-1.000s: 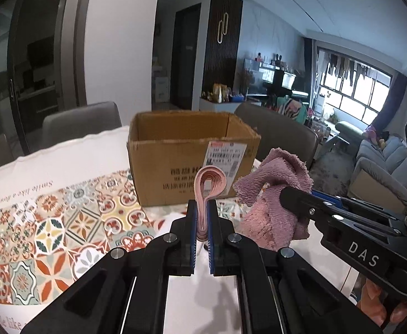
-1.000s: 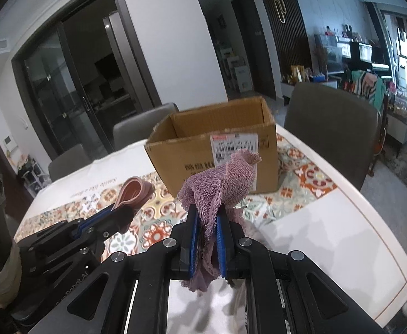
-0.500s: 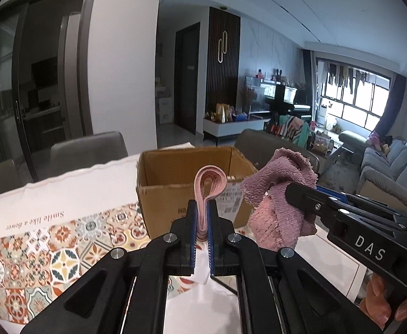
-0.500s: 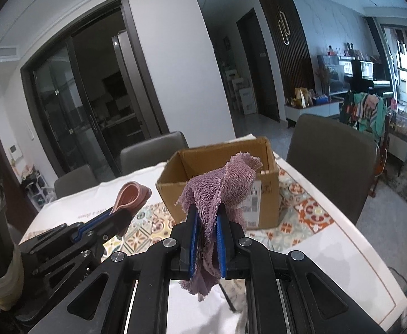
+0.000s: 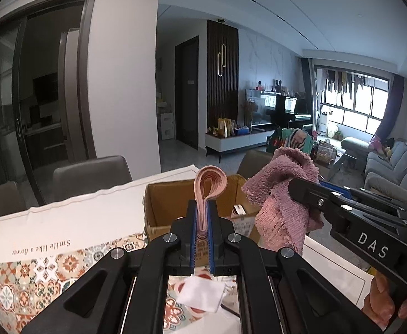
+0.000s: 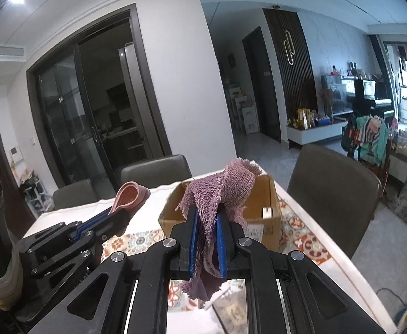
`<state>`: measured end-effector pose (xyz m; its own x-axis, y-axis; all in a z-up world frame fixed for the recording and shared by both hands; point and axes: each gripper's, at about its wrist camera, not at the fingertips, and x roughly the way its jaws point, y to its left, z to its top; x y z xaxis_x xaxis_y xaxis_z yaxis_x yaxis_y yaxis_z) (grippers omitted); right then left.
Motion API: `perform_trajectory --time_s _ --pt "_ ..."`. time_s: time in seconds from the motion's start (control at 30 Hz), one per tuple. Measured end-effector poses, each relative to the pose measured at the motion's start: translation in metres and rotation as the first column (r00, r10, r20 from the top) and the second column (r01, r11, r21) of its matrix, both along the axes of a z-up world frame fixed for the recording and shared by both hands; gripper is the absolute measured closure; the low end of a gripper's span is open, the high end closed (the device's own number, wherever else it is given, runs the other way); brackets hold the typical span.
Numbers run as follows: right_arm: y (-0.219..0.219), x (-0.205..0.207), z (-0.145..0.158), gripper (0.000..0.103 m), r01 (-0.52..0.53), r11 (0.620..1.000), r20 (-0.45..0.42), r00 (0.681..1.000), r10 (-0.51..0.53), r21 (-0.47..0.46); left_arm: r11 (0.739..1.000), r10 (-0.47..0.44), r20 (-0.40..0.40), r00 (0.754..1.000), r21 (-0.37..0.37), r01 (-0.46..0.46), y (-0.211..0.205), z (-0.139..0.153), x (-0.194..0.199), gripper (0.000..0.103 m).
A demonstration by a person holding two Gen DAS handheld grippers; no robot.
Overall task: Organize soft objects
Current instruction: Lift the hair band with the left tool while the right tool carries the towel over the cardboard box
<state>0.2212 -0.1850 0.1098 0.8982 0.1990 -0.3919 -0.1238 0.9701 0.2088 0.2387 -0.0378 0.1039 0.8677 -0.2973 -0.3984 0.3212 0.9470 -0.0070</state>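
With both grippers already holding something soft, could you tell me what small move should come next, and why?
Probably carry both forward over the open cardboard box. The left gripper is shut on the pink folded strip, the right gripper on the purple towel, both short of the opening.

Two grippers: left gripper point(image 5: 202, 217), right gripper point(image 6: 206, 224). One pink folded strip point(image 5: 208, 186). One mauve terry cloth point(image 6: 223, 189). One cardboard box point(image 6: 262, 217). One tablecloth point(image 5: 64, 222). Three grey chairs visible, right view.
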Motion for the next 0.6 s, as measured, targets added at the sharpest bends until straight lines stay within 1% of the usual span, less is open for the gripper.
perform_trajectory --time_s 0.3,0.6 --pt "0.001 0.024 0.013 0.089 0.012 1.0 0.04 0.999 -0.011 -0.02 1.0 0.004 0.026 1.0 0.01 -0.004 -0.003 0.002 0.033 0.095" --pt "-0.006 0.063 0.014 0.09 0.025 0.999 0.051 0.998 -0.023 -0.04 1.0 0.005 0.008 1.0 0.003 -0.005 -0.006 -0.007 0.07 0.095"
